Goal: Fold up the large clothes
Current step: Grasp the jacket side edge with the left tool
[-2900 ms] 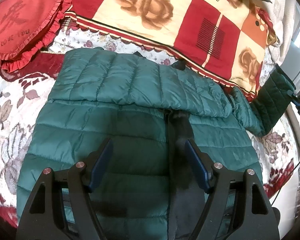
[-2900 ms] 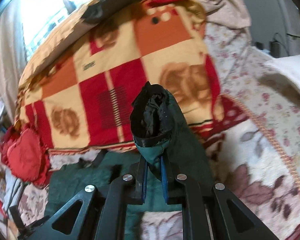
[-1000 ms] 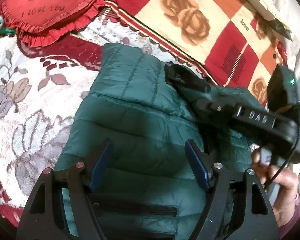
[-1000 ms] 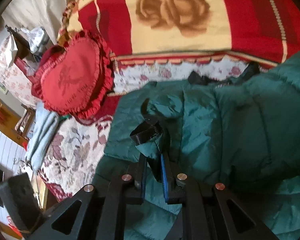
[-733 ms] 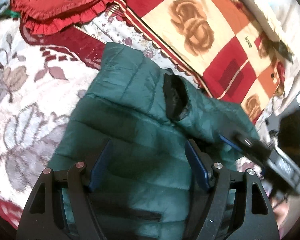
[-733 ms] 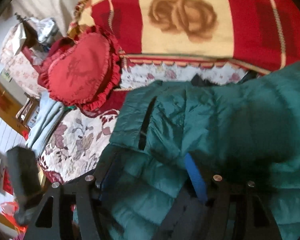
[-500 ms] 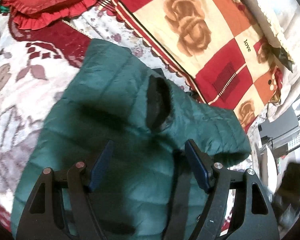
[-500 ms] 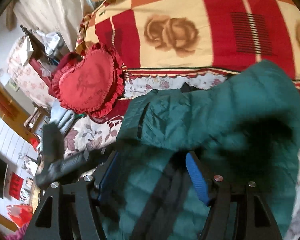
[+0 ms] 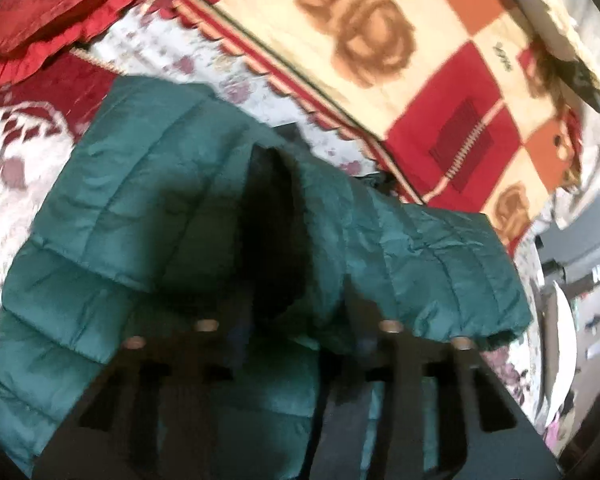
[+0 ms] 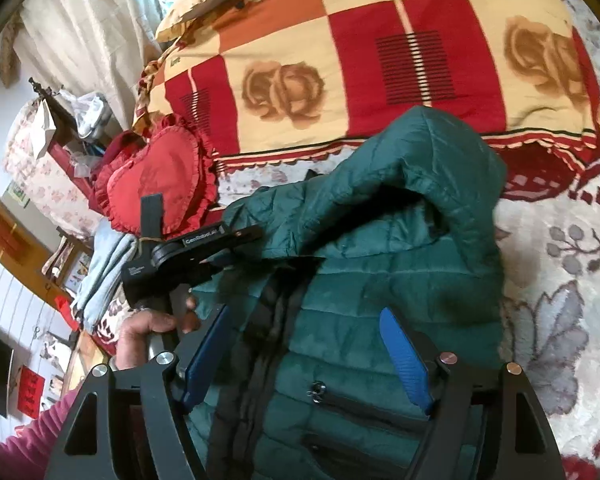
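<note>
At the left of the right wrist view, a bare hand (image 10: 152, 330) in a pink sleeve holds the left gripper (image 10: 244, 246), reaching in level from the left over the dark green quilted puffer jacket (image 10: 380, 280) spread on the floral bedspread (image 10: 560, 280). Its jaws are closing, and in its own blurred view a folded sleeve with a black cuff (image 9: 268, 232) lies just ahead of them; whether the pads already press cloth I cannot tell. To the right, the right gripper (image 10: 304, 356) tilts down over the jacket's front zip, its blue pads opening, apart and holding nothing. Both sleeves look folded across the chest, so the step in hand seems to be tidying that sleeve. Next, I judge, comes gripping the hem and folding the body toward the far collar
</note>
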Demonstrator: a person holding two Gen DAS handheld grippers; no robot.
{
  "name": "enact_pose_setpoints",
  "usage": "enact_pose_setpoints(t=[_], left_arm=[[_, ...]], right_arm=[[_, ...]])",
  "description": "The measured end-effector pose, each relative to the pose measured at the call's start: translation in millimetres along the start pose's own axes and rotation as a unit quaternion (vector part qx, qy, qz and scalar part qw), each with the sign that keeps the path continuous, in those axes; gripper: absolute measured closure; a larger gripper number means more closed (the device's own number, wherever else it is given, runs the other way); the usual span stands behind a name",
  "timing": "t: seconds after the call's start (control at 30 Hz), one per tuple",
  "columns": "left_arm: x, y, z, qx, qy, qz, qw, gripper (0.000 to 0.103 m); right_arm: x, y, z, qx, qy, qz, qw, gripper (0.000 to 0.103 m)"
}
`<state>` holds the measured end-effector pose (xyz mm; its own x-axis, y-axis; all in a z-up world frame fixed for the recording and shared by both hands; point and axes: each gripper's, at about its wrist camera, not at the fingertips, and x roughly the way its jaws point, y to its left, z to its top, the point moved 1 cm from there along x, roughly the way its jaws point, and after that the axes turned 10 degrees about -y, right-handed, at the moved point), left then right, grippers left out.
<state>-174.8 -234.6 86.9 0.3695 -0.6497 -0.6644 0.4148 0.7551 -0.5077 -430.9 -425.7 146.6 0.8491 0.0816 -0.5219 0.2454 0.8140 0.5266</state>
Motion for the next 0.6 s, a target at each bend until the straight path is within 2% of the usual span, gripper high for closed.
enact_pose_setpoints(t=[0.2,0.33,0.47,0.6], left_arm=[[-31.9,-9.2,26.8,0.038,-0.039,-0.018,0.9984,0.079],[-51.2,-1.9,44.1,0.057,-0.065,-0.011,0.9962,0.080],[-55.7,30.6,53.9,0.060,-0.080,0.028,0.9946,0.080],[-36.2,75.1,51.1,0.013,-0.060,0.052,0.9968,0.080]], right_arm=[[-2.6,-19.3,11.1,0.025,-0.037,-0.037,0.998,0.029],[4.5,-33.4,23.5,0.056,-0.055,-0.066,0.995,0.029],[23.8,-36.3,34.8,0.062,-0.052,-0.079,0.994,0.029],[56.6,-34.2,45.8,0.043,-0.042,-0.096,0.994,0.029]])
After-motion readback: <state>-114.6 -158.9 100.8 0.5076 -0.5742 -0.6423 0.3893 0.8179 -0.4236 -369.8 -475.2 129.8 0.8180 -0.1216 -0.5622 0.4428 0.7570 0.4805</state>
